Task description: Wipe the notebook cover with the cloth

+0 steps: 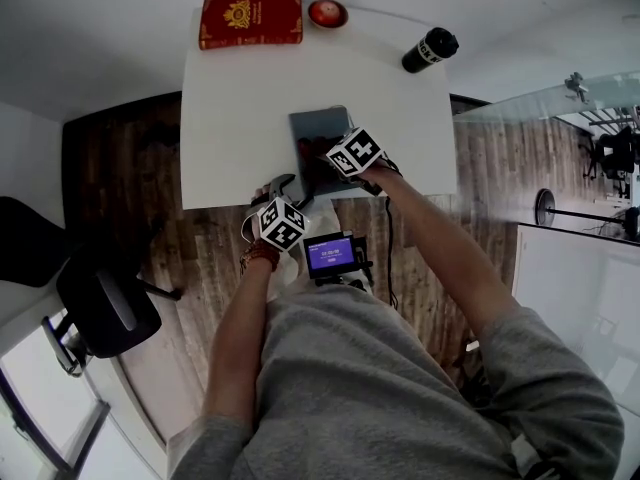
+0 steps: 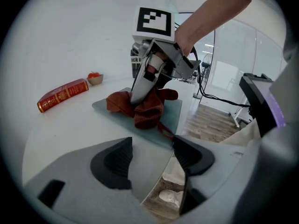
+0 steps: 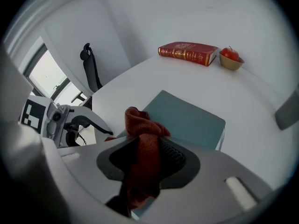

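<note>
**A:** Where is the notebook [image 1: 318,128]?

**B:** In the head view it lies flat on the white table [image 1: 240,98], at 6 o'clock from the table's middle, and its near end reaches the near edge. Its cover is grey-green.

**A:** And the cloth [image 2: 142,107]?

**B:** It is rust-red and sits bunched up on the near part of the cover, touching it. The right gripper [image 3: 148,155] comes down onto it. In the right gripper view, a thick fold of the cloth fills the narrow gap between the two dark pads, which press on it from both sides. More of the cloth bulges out past the tips, toward 12 o'clock.

**A:** What about the left gripper [image 2: 152,155]?

**B:** Its jaws stand wide apart with nothing gripped between them. Only the table's near edge, the floor and a shoe show through the gap. In the head view it hovers at about 7 o'clock from the notebook, by the table's near edge.

**A:** Is anything else on the table?

**B:** A red book [image 1: 251,19] lies at 11 o'clock. A small bowl [image 1: 328,13] holding something red sits at 12 o'clock, just beside the book. A black bottle [image 1: 430,49] is at 2 o'clock, well apart from the notebook.
</note>
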`<state>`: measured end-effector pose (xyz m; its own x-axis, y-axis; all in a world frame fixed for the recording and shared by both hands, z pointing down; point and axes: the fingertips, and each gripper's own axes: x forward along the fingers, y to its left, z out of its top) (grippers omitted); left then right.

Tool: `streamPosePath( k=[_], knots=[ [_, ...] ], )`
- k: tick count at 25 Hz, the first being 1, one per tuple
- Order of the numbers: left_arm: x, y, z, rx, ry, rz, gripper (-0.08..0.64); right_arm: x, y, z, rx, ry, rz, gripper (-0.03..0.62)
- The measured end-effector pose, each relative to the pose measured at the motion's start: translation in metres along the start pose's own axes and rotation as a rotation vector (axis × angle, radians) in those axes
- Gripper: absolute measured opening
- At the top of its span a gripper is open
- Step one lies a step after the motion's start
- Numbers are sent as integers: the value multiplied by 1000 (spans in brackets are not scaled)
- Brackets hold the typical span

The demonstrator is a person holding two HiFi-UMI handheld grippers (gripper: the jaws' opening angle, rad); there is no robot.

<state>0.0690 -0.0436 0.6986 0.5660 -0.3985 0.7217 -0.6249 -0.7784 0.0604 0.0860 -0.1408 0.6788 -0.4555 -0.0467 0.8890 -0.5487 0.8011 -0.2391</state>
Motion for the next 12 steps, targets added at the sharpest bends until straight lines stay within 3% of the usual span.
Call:
streamPosePath(
  k=[12],
  knots=[
    [-1,0,0,-1,2,0,285,-3,24,-24,26,-13,2,138]
  ],
)
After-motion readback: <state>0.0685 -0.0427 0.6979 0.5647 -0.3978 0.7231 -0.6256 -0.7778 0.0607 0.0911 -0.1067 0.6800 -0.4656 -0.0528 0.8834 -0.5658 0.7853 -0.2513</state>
